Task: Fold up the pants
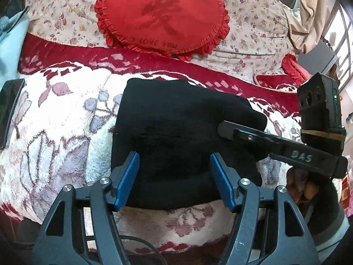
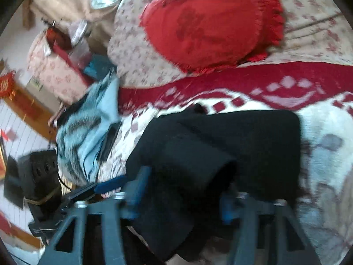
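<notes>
The black pants (image 1: 176, 137) lie folded in a thick bundle on the white and red floral blanket (image 1: 66, 132). My left gripper (image 1: 175, 177) is open, its blue pads apart over the bundle's near edge, gripping nothing. My right gripper (image 1: 222, 128) comes in from the right and rests on the bundle's right side. In the blurred right wrist view the pants (image 2: 220, 150) fill the middle and a flap of them drapes between my right gripper's (image 2: 183, 196) widely spread blue pads, so it is open. My left gripper (image 2: 106, 186) shows at the left there.
A red heart-shaped ruffled cushion (image 1: 163, 15) lies on floral bedding (image 1: 253, 39) behind the pants. A dark phone-like slab (image 1: 10, 110) lies at the blanket's left. Light blue clothing (image 2: 88, 128) is heaped at the bed's side. A cable (image 1: 143, 249) runs under my left gripper.
</notes>
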`<state>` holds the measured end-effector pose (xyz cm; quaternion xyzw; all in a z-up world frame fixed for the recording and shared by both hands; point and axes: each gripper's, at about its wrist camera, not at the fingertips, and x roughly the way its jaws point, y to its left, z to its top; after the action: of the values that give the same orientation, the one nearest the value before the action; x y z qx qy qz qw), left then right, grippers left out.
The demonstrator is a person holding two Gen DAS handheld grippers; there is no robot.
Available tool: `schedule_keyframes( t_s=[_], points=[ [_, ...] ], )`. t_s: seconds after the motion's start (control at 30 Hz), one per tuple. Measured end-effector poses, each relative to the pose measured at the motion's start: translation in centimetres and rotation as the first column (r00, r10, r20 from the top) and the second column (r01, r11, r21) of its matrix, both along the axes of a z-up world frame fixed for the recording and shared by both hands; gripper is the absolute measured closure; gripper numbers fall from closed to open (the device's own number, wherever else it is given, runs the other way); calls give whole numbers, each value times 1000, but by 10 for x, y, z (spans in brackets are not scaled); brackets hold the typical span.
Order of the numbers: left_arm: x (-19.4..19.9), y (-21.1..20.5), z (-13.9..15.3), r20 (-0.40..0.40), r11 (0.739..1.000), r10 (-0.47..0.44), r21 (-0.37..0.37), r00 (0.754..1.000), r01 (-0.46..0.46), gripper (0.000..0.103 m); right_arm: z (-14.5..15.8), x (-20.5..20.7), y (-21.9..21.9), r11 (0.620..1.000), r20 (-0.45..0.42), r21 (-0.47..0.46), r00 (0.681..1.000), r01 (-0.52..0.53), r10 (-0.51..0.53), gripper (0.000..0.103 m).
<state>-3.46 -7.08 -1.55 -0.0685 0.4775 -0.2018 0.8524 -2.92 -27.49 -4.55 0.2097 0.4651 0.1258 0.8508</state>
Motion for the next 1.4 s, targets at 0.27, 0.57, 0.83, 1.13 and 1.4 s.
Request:
schedule_keyframes(
  t_s=[0.27, 0.57, 0.83, 1.13, 1.4],
  points=[
    [9, 2, 40, 91, 999, 17, -40, 996, -13, 38, 61, -2, -20, 997, 139, -73, 990, 5, 5, 92],
    [36, -28, 0, 2, 999, 26, 37, 1000, -26, 38, 30, 6, -66, 987, 27, -132, 995, 94, -91, 92],
    [39, -31, -7, -23, 997, 40, 71, 999, -38, 38, 30, 0, -83, 970, 13, -176, 986, 167, -168, 73],
    [42, -33, 18, 48, 993, 66, 91, 997, -70, 37, 76, -7, -73, 977, 87, -153, 986, 151, -139, 73],
    [59, -44, 10, 48, 987, 75, 136, 996, -81, 37, 55, 16, -45, 971, 38, -219, 995, 98, -92, 73]
  ],
)
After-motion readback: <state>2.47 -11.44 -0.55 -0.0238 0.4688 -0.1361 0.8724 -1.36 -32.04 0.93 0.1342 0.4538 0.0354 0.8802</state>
